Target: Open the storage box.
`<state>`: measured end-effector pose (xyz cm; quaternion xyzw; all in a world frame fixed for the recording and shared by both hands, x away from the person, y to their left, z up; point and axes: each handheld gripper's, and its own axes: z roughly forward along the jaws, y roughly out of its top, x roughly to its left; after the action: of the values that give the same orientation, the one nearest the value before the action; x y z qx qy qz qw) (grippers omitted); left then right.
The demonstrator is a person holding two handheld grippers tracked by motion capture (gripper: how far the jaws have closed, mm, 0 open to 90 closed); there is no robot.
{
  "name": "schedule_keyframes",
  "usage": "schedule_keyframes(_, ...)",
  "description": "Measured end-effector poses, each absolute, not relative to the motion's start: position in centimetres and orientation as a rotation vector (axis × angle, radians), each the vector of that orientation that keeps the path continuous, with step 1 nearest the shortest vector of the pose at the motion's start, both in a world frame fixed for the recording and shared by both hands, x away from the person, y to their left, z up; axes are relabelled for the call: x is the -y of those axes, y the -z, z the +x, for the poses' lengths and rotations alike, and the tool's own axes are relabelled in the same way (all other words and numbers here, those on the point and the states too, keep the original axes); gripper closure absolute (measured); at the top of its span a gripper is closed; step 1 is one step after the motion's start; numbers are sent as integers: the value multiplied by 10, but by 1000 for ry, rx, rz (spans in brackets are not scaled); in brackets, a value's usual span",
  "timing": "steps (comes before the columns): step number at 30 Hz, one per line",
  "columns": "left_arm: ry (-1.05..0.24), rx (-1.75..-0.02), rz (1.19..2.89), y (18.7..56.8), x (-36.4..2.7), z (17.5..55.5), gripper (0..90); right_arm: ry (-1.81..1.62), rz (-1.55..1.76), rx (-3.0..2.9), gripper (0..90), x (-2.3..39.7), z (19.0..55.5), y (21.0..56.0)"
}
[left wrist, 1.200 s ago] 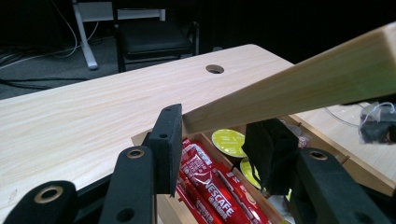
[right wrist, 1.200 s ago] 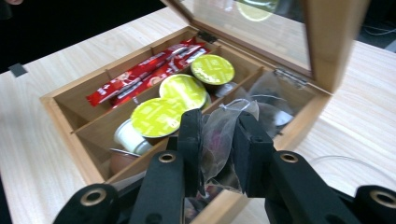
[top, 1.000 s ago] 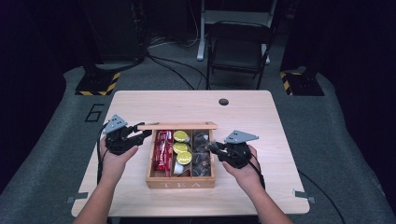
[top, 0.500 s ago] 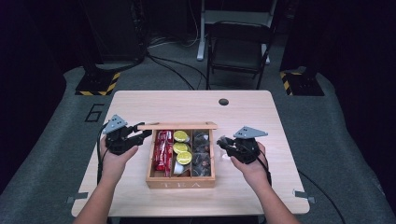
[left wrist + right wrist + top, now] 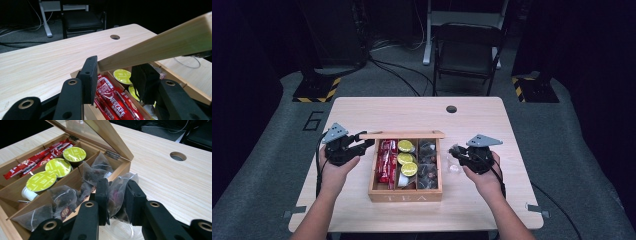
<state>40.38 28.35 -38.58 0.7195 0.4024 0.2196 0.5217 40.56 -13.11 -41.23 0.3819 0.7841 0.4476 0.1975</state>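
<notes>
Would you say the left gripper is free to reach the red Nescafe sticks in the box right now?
Probably not: the left gripper is shut on the raised lid, so it would have to let go first. Otherwise the Nescafe sticks lie uncovered just below it.

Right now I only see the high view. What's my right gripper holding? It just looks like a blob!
Observer: The right gripper is pinching a see-through tea bag with dark leaves inside.
Operator: What's under it?
Observer: A clear glass standing on the table, next to the wooden box.
Operator: And the red things in the box?
Observer: They're stick packets, and the left gripper view shows the word Nescafe printed on them.
</notes>
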Motion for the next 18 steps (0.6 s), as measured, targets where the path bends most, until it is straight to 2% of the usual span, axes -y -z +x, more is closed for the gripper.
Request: schedule_keyframes(18,-526,-964,1724,386,-283,404,568,-1210,1130,-2192,739,138,412,429)
